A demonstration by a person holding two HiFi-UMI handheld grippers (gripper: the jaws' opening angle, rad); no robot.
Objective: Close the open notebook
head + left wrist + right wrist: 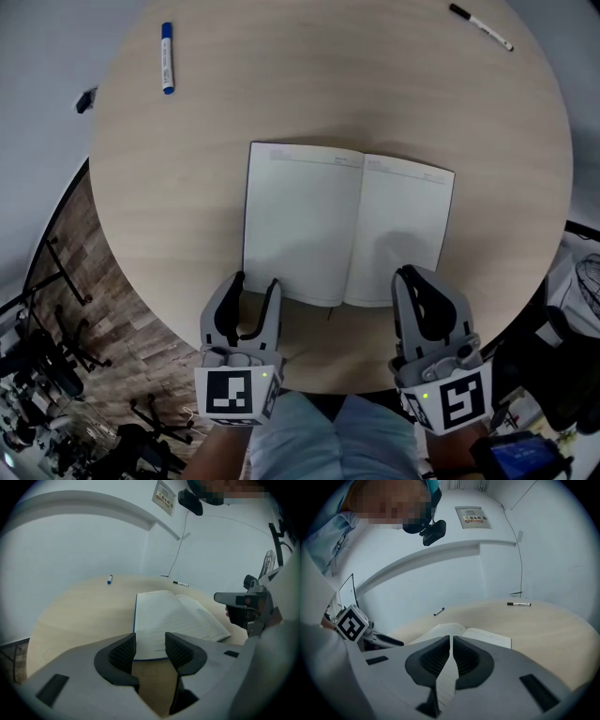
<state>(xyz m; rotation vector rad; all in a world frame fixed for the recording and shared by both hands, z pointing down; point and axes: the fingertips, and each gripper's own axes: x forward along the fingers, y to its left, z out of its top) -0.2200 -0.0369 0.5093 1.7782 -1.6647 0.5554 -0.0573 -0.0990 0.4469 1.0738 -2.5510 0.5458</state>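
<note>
Left claw: low on the person's left side, pointing forward and tilted down. Jaws stand apart; the ribbed pads face each other across a clear gap. Its marker cube sits at the rear, nearest the body.

Right claw: alongside and level with the left, tilted down less steeply. Jaws drawn together; only a thin slit shows between its pads.

The two claws are well apart.

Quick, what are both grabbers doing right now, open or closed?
Left gripper: open, holding nothing.
Right gripper: closed, holding nothing.
</note>
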